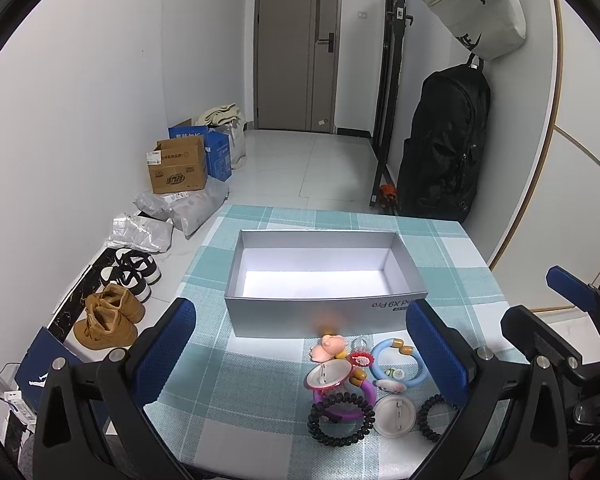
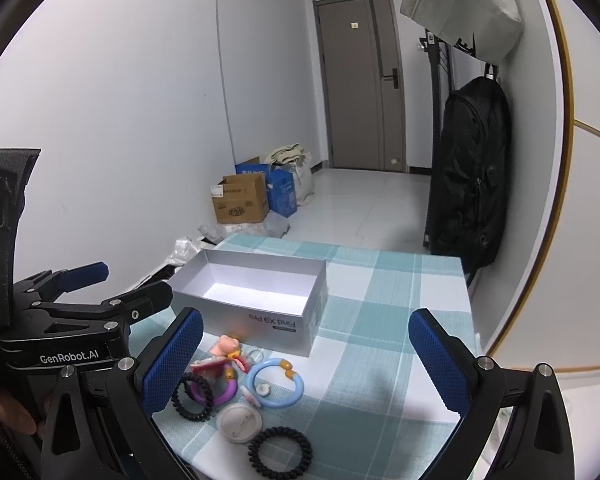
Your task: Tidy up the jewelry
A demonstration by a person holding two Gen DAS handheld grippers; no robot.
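Note:
An open silver box (image 1: 300, 316) (image 2: 312, 312) with nothing in it stands on a teal checked tablecloth (image 1: 440, 248). In front of it lies a pile of jewelry: a pink pig clip (image 1: 328, 346) (image 2: 226, 346), a light blue ring bracelet (image 1: 398, 364) (image 2: 274, 384), a purple bracelet (image 1: 352, 396), two black spiral hair ties (image 1: 340, 416) (image 2: 280, 450) and a white round badge (image 1: 396, 416) (image 2: 240, 422). My left gripper (image 1: 300, 352) hovers open over the pile. My right gripper (image 2: 306, 360) is open just right of it, holding nothing.
Off the table's left edge, shoes (image 1: 112, 316), parcels and cardboard boxes (image 1: 178, 170) sit on the floor. A black backpack (image 1: 444, 144) hangs on the right wall under a pale bag. A door (image 1: 296, 44) closes the hallway beyond.

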